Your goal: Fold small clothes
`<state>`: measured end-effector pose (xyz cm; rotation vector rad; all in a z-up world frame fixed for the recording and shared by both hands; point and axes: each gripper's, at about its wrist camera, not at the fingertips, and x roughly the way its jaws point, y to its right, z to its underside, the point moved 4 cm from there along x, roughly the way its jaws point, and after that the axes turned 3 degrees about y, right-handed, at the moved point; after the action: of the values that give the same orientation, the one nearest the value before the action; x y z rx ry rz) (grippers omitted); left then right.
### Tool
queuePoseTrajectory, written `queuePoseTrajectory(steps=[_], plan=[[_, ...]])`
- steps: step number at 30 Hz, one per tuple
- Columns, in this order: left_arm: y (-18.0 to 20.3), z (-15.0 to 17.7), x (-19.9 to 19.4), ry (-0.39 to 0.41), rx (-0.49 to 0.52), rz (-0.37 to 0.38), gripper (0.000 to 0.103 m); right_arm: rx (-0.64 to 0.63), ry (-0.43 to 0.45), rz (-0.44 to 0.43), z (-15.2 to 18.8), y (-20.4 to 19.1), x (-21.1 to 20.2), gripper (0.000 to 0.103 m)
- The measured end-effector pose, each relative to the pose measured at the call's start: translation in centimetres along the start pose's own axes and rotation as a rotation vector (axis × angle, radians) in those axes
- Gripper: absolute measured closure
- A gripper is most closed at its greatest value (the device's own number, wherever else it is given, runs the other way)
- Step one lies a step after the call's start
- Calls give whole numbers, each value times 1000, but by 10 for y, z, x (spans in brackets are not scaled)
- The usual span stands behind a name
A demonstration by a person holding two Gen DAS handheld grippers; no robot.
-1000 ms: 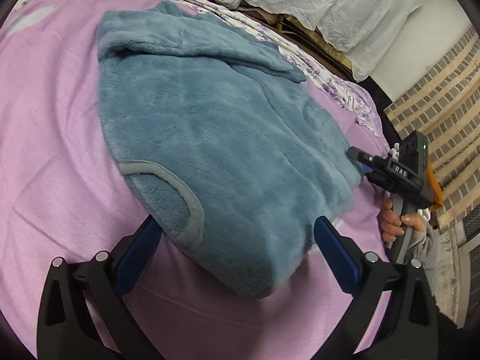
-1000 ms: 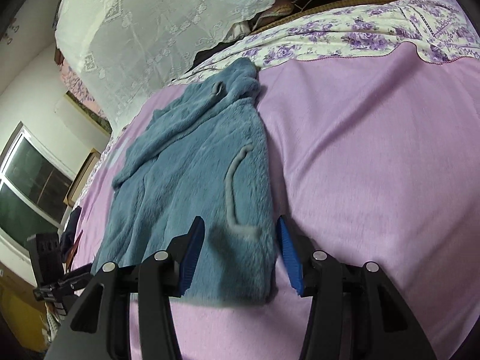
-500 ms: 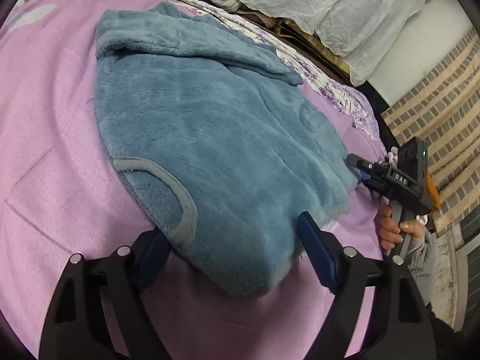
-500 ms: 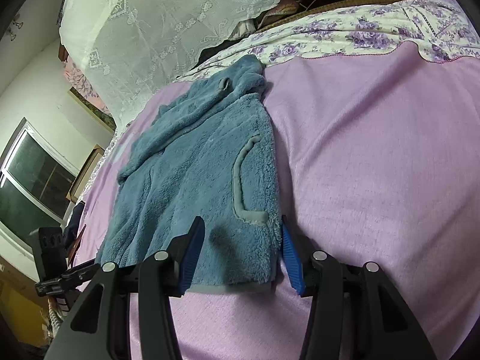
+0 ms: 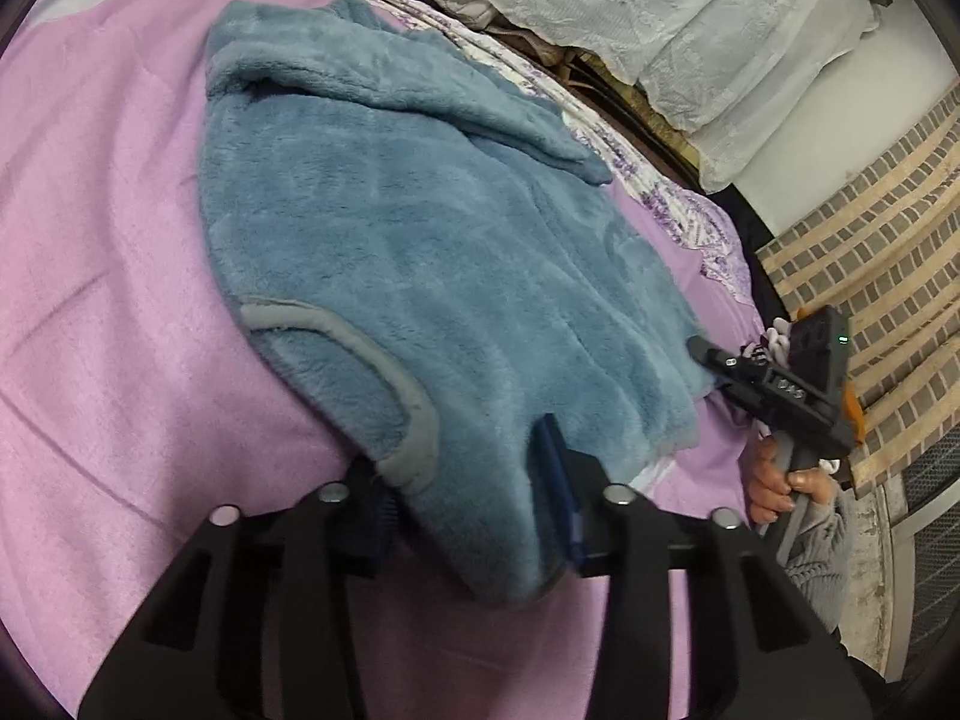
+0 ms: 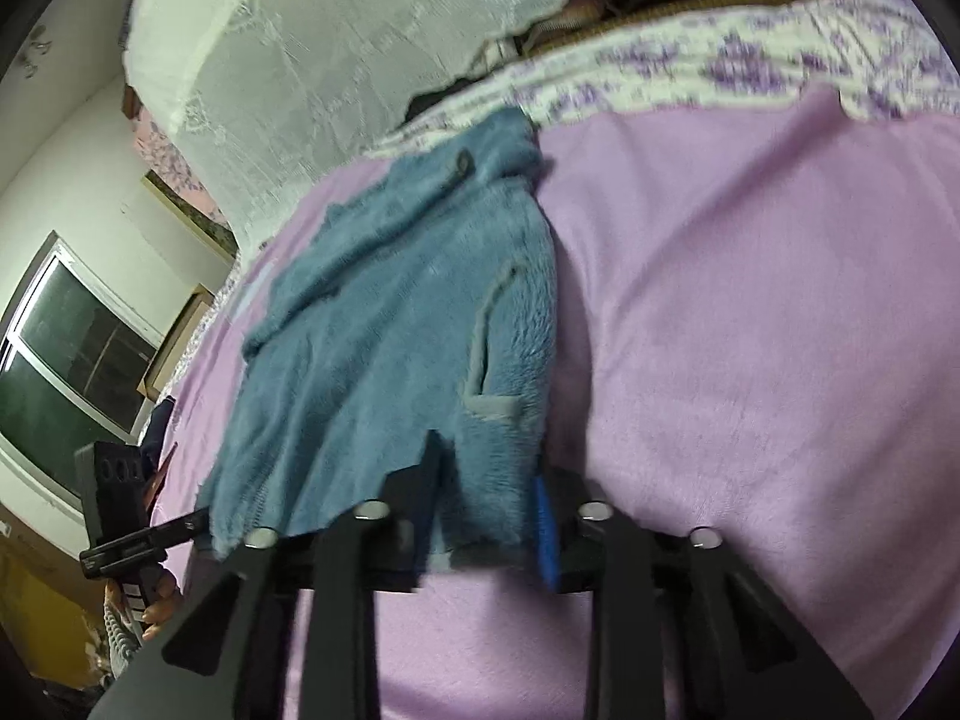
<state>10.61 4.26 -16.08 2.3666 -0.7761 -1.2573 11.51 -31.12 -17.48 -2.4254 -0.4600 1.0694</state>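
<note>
That blue fleece jacket [image 5: 420,276] lies flat on the pink bed [image 5: 108,300], thick, floppy and light. Both claws have just been closing: left claw [image 5: 474,498] pinches one hem corner, right claw [image 6: 489,510] the other. The plush bunches, so grab deep.

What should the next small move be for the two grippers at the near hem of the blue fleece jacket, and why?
Probably lift both hem corners together and carry them toward the collar. The left gripper and right gripper have just been closing, each with a corner of the blue fleece jacket bunched between its fingers, while the rest lies flat on the pink blanket, unfolded.
</note>
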Motion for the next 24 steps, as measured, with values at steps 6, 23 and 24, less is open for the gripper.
queuePoseTrajectory(steps=[6, 23, 24], plan=[[6, 1, -2, 30, 45, -54, 80, -29, 56, 36, -2, -6, -6, 87], [-17, 26, -33, 14, -38, -26, 90, 56, 84, -55, 22, -7, -33, 89], [-23, 24, -34, 10, -78, 4, 87, 68, 76, -45, 22, -4, -30, 88]])
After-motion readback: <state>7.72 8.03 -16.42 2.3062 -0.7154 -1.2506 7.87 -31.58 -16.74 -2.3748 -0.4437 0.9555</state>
